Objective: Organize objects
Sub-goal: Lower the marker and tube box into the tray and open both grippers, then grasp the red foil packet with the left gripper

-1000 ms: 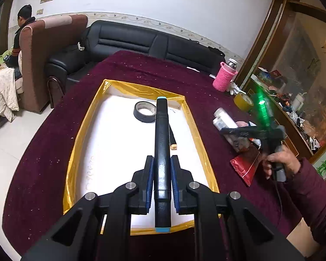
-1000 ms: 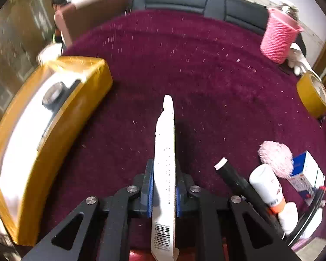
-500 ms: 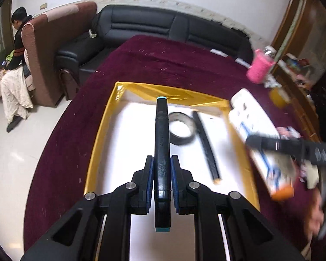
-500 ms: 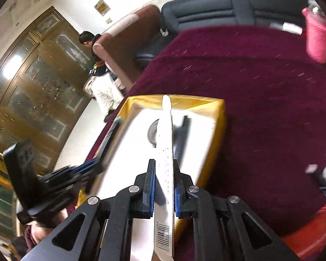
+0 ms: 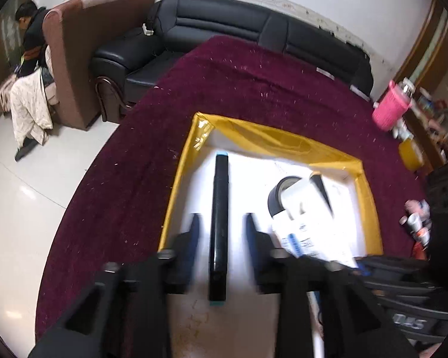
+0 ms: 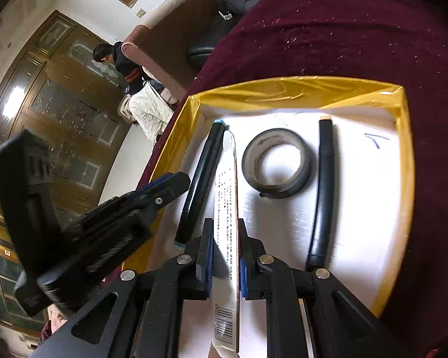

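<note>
Left tool (image 5: 221, 238) is opening, black marker (image 5: 219, 223) loose between its pads in the yellow-rimmed tray (image 6: 298, 89). Right tool (image 6: 224, 256) clamps the white tube (image 6: 227, 208) alongside; dropped carelessly, it could knock that marker askew.

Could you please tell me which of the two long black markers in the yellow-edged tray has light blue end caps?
The black marker with light blue end caps lies along the tray's left wall, between the left gripper's opening jaws. The other black marker, right of the tape roll, has none.

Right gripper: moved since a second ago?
Yes. Right gripper swung left from bare cloth to over the tray, tube clamped.
</note>
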Motion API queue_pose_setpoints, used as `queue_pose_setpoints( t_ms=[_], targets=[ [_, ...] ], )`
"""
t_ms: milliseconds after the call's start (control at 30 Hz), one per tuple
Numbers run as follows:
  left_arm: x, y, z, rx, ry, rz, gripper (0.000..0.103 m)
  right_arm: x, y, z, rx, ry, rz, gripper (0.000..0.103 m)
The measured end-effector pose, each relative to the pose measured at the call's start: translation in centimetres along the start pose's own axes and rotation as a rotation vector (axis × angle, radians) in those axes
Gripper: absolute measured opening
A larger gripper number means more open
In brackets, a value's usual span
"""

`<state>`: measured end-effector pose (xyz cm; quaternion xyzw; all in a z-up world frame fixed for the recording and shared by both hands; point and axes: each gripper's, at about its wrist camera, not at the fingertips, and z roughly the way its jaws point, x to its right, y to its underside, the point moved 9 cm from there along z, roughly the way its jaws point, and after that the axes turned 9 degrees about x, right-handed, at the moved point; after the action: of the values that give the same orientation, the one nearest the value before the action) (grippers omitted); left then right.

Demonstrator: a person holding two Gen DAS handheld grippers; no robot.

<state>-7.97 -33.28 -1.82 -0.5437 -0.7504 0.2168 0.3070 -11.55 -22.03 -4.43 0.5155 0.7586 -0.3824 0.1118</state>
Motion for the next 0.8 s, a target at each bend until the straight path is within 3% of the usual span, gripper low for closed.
queue_pose_setpoints(
  t_ms=[33,100,167,233,267,333,400,467,567,667,700,800],
  targets=[
    [-0.2,-0.2,-0.6,0.016,0.012,-0.019,0.056,-0.1,0.1,0.2,-0.003,0.0,-0.001,0.015],
    [-0.1,-0.7,-2.3,0.057,0.05,-0.047,0.061,-0.1,0.3,0.6,-0.011,-0.001,-0.003,0.016],
    [-0.3,-1.0,-4.0,0.092,0.056,-0.062,0.077,-0.3,0.6,1.1,-0.019,-0.009,-0.007,0.018],
    [-0.5,-1.1,-5.8,0.128,0.052,-0.077,0.082,-0.8,0.9,1.3,-0.02,-0.006,-0.02,0.023],
    [-0.6,-1.1,-6.5,0.138,0.05,-0.078,0.082,-0.9,0.9,1.3,-0.017,0.004,-0.03,0.027],
    [-0.7,-1.2,-7.7,0.153,0.041,-0.076,0.083,-0.9,0.7,0.4,0.005,0.024,-0.053,0.058],
    [-0.2,-1.1,-8.9,0.165,0.039,-0.064,0.083,-1.2,0.3,-1.0,0.05,0.047,-0.083,0.067],
    [0.9,-0.9,-10.0,0.174,0.045,-0.029,0.084,-1.6,-0.2,-3.1,0.096,0.058,-0.113,0.067],
    [4.4,-0.1,-11.8,0.191,0.091,0.058,0.09,-1.8,-0.7,-8.5,0.191,0.086,-0.18,0.07],
    [9.2,1.2,-12.8,0.177,0.173,0.139,0.094,-0.9,-0.7,-16.4,0.379,0.19,-0.264,0.094],
    [11.1,1.8,-12.8,0.165,0.204,0.167,0.094,-0.1,-0.5,-20.0,0.481,0.243,-0.293,0.103],
    [17.3,4.3,-11.9,0.118,0.282,0.272,0.095,3.9,0.9,-27.4,0.685,0.343,-0.269,0.103]
  ],
)
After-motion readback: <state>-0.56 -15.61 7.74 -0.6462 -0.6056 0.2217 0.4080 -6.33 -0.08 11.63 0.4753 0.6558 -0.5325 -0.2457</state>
